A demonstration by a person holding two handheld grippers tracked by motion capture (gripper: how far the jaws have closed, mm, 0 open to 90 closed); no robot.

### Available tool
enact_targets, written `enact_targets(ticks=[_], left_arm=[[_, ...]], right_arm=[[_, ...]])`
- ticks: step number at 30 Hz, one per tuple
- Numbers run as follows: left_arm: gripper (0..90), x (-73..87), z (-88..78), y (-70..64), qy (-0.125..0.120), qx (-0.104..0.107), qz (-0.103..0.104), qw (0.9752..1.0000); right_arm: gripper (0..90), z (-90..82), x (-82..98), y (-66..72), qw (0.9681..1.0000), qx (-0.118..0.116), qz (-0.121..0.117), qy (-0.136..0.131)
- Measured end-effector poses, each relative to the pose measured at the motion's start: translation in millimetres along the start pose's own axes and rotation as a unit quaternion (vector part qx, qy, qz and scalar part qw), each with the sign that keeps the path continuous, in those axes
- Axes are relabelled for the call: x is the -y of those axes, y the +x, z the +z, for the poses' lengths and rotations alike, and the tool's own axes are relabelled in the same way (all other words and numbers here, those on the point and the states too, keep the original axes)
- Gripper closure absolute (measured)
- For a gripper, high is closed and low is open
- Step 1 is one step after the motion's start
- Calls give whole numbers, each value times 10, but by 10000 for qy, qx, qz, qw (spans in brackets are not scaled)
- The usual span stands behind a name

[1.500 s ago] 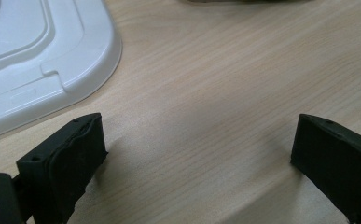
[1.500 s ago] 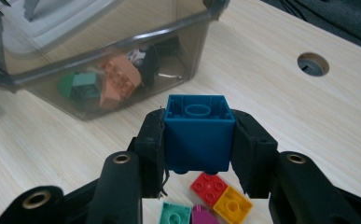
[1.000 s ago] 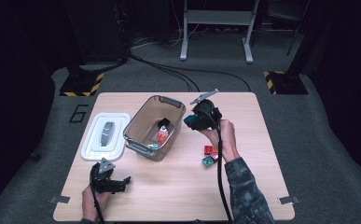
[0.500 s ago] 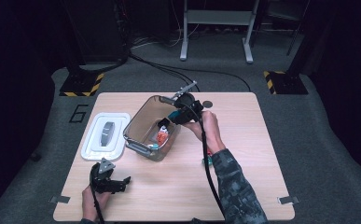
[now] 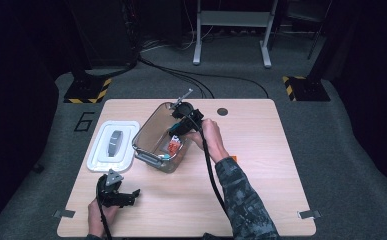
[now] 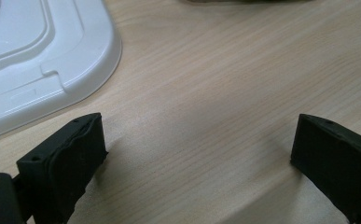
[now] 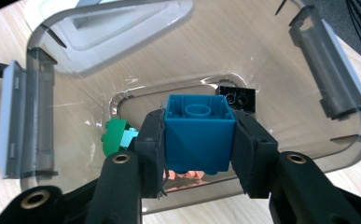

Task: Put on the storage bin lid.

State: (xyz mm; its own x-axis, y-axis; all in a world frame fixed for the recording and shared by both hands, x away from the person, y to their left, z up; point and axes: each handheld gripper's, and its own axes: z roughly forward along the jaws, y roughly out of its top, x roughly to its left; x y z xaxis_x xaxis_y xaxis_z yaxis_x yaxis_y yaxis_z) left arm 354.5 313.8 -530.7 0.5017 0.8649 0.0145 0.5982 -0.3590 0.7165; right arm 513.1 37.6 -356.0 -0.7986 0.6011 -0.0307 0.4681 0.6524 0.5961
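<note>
Right tool [image 7: 197,140] poised over clear plastic bin [image 5: 151,131], jaws clamped on blue block [image 7: 197,133], one pad pressed to each side, studded top facing the camera in the right gripper view. Block held above the bin's open mouth, inside the rim's outline, clear of the bin floor. On the bin floor below: green block [image 7: 114,135] with a light-teal piece just beside it, black block [image 7: 236,97] toward the far wall, something orange-pink partly hidden under the held block. Grey latch handles on two opposite rims of the bin [image 7: 22,119]. In the high view, right tool [image 5: 183,120] over the bin's far-right part, hand [image 5: 208,135] wrapped behind it, camouflage sleeve running down toward the bottom edge, cable trailing along the forearm. Orange piece visible through the bin wall [image 5: 173,146]. White lid [image 5: 112,146] flat on the surface [image 5: 261,165] just left of the bin, grey handle at its middle. Left tool [image 5: 118,194] low near the front-left corner of the surface, well apart from the bin, jaws wide apart with nothing between them; in the left gripper view, bare wood between the two black jaws, lid corner [image 6: 52,56] at upper left. Small orange object on the surface beside the right sleeve, too small to identify.
</note>
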Motion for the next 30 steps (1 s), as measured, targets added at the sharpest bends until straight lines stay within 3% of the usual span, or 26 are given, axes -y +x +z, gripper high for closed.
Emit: enact_targets(ticks=[5, 7, 12, 25, 30], left_arm=[[28, 1, 0, 0, -6, 7, -4, 10000], [29, 3, 9, -14, -61, 3, -105, 9999], [29, 2, 7, -6, -53, 4, -48, 10000], [28, 2, 6, -7, -51, 0, -59, 10000], [28, 2, 7, -7, -56, 2, -58, 10000]], right_arm=[[583, 80, 7, 12, 9999, -16, -46, 143], [583, 128, 29, 17, 9997, -16, -38, 235], [582, 200, 60, 19, 9994, 27, -120, 328], [576, 222, 96, 27, 9986, 34, -249, 469], [513, 213, 98, 36, 9979, 52, -261, 584]])
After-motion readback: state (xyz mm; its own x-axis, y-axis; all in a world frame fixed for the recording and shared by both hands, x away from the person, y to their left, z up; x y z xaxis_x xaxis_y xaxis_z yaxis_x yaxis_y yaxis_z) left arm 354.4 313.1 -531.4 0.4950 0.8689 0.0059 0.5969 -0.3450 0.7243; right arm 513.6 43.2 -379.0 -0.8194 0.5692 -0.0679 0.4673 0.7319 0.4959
